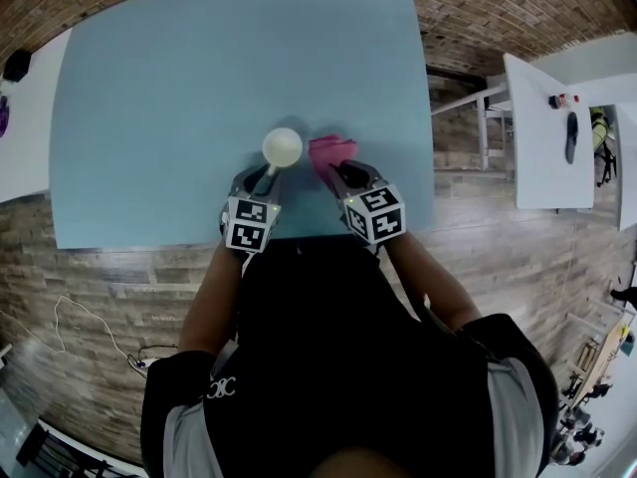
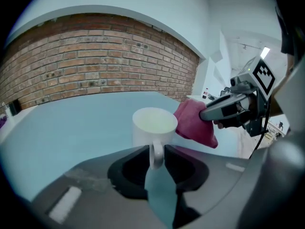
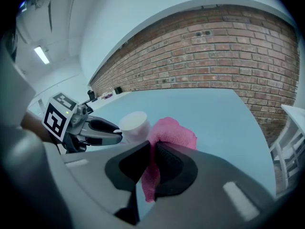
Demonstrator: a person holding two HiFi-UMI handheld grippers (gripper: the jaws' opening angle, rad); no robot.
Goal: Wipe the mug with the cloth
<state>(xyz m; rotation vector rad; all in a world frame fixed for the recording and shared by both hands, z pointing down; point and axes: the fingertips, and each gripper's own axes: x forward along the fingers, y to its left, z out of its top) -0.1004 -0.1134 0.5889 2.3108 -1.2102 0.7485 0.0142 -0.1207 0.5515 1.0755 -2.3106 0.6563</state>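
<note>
A white mug [image 1: 282,147] stands upright on the light blue table [image 1: 149,108], handle toward me. My left gripper [image 1: 268,173] is shut on that handle [image 2: 157,152], the jaws pressing it from both sides; the mug body [image 2: 153,125] rises just past them. A pink cloth [image 1: 331,149] hangs bunched just right of the mug, with my right gripper [image 1: 334,173] shut on it. In the right gripper view the cloth [image 3: 172,132] is pinched between the jaws [image 3: 153,151], a tail drooping below, beside the mug [image 3: 133,124]. Whether cloth and mug touch I cannot tell.
The table's near edge [image 1: 249,239] runs just under both grippers. A white table [image 1: 542,137] with small items stands to the right across a brick-patterned floor, another white surface [image 1: 20,118] to the left. A brick wall [image 2: 95,61] lies behind the table.
</note>
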